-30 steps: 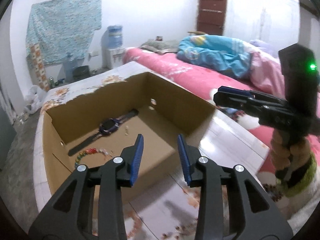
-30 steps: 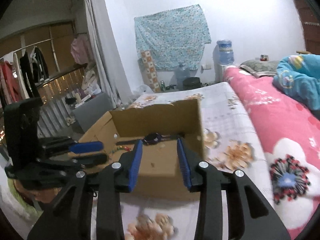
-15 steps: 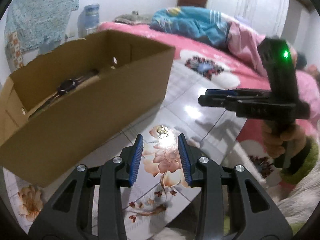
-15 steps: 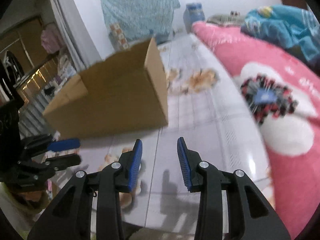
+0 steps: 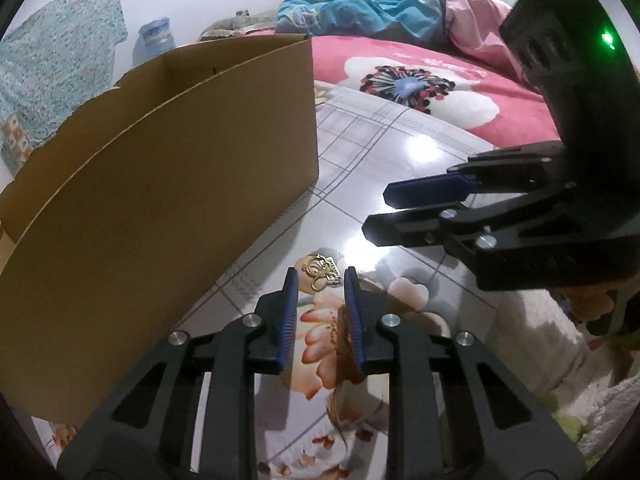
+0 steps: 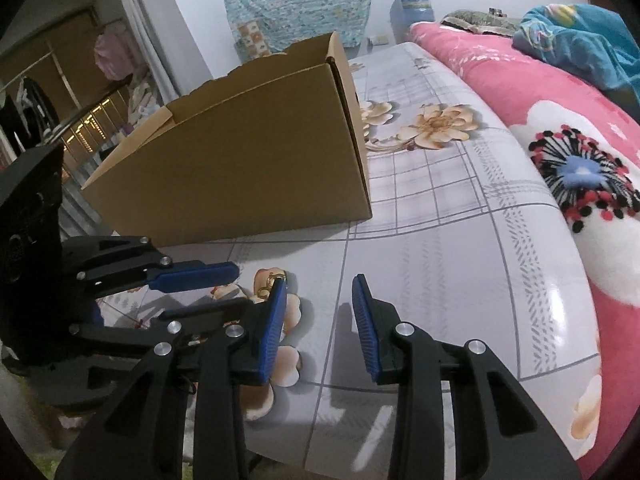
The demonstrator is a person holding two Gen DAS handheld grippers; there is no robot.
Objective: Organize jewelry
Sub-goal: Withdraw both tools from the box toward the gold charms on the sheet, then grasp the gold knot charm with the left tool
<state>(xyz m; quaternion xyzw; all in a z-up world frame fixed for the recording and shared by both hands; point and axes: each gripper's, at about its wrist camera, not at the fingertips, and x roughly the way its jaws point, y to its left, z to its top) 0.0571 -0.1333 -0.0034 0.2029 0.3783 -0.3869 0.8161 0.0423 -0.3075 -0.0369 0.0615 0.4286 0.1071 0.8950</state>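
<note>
Now the left gripper (image 5: 318, 284), closing around the gold earrings (image 5: 320, 276) just ahead, may pinch only desk (image 5: 400, 160); the right gripper (image 6: 318, 292) stays apart, empty.

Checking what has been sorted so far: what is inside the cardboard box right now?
Only bare inner walls near the rim of the cardboard box show in either view. Its tall near side hides the floor, so any contents cannot be seen. A gold jewelry piece lies outside on the tablecloth.

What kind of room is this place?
Most likely a bedroom in a home: a bed with a pink flowered blanket, clothes hanging on a rail, and a water jug by the wall.
</note>
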